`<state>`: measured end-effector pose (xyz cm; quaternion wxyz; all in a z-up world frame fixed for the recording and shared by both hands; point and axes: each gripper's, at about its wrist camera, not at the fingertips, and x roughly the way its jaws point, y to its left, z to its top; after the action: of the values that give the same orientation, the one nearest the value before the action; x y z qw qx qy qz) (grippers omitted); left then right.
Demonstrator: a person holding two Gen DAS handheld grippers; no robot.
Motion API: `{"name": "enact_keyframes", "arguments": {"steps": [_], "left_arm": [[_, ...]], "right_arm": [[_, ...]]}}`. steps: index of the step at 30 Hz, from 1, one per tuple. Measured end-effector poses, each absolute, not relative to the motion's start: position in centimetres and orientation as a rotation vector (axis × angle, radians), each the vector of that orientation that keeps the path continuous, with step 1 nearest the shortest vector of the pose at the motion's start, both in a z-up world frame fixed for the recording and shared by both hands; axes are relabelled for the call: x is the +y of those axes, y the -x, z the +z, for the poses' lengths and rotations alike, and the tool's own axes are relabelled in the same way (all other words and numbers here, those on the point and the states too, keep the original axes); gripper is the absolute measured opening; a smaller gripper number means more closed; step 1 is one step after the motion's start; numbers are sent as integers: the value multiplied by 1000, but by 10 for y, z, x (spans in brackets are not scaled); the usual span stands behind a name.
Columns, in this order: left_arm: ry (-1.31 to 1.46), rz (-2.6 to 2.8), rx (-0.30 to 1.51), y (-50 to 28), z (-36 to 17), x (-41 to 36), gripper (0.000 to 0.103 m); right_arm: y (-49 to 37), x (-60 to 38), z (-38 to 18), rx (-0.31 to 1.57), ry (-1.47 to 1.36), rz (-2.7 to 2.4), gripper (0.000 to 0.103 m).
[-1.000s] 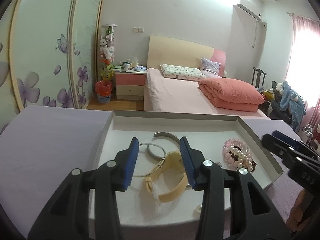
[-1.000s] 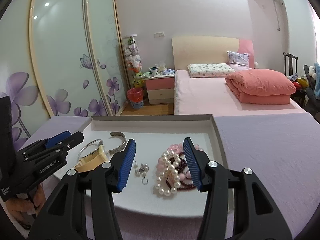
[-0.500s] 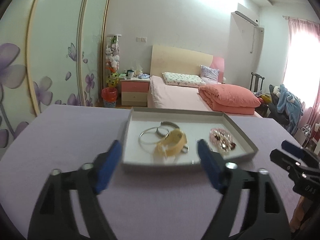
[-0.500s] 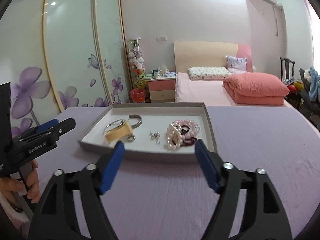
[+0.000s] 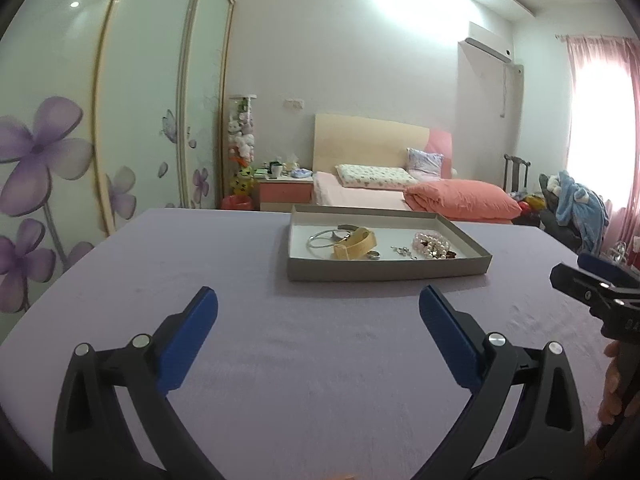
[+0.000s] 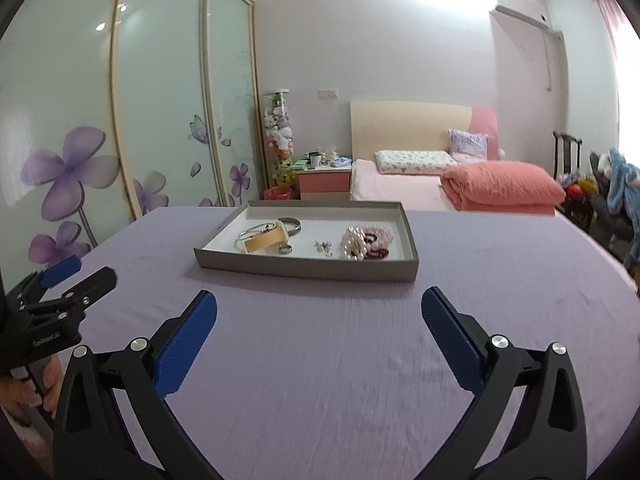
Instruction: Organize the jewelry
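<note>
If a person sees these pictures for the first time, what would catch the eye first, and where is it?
First, the grey tray in the middle of the purple tablecloth, with a cream band and silver bangle at its left and a heap of pearl and pink bead bracelets at its right. Next, the right gripper and the left gripper, blue-padded jaws wide apart and empty, near the camera.
</note>
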<state>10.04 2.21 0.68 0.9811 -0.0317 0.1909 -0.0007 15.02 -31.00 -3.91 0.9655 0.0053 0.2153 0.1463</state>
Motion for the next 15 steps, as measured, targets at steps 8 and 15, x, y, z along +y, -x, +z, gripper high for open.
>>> {"name": "enact_keyframes", "arguments": {"steps": [8,15], "left_arm": [[84,5,364,-90,10,28,99],[83,-4,368,-91,10,27,99]], "right_arm": [[-141,-314,-46,428,-52,284,101],[-138,-313,-46,422,-52,287,101]]}}
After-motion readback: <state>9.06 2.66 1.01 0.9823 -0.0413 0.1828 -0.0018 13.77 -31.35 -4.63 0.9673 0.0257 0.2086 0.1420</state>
